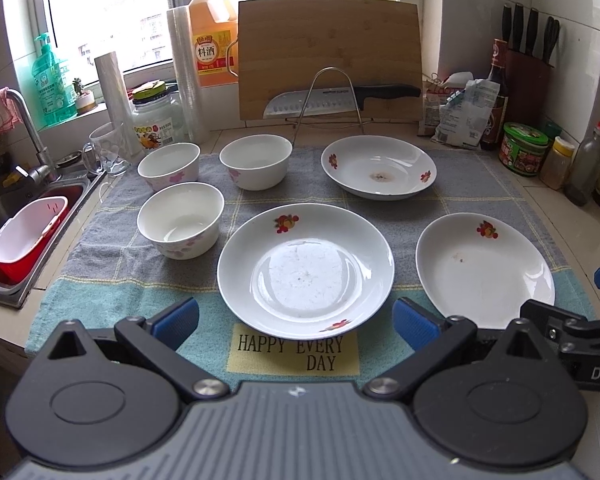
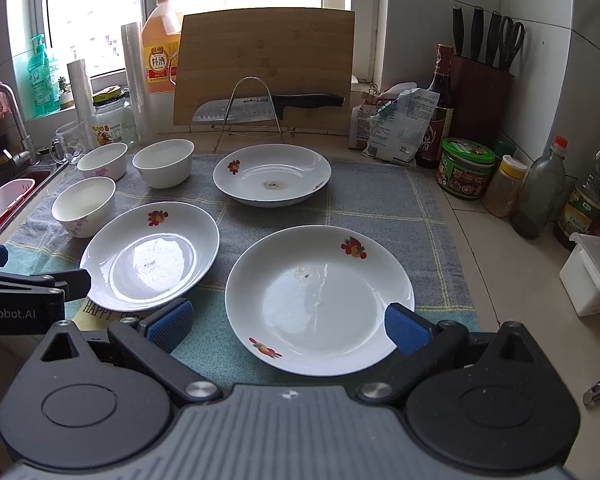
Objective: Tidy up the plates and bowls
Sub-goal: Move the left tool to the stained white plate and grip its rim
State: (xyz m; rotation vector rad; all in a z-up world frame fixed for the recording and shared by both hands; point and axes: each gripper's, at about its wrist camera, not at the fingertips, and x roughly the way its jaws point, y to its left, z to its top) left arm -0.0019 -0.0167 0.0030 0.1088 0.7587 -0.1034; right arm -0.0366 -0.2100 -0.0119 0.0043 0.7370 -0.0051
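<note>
Three white plates with red flower prints lie on a grey-green towel (image 1: 100,280). The near middle plate (image 1: 306,270) sits just ahead of my open left gripper (image 1: 296,322). The right plate (image 2: 320,300) lies between the spread fingers of my open right gripper (image 2: 288,326); its far side also shows as the right plate (image 1: 484,268) in the left wrist view. The far plate (image 1: 378,166) has a brown stain. Three white bowls stand left: near bowl (image 1: 180,224), back left bowl (image 1: 169,166), back middle bowl (image 1: 256,160). Neither gripper holds anything.
A sink (image 1: 24,216) with a red-and-white basket (image 1: 28,240) is at the left. A cutting board (image 1: 328,60), a knife on a wire rack (image 1: 340,98), bottles and a glass mug (image 1: 108,150) line the back. Jars, sauce bottles (image 2: 540,196) and a white box (image 2: 592,276) stand right.
</note>
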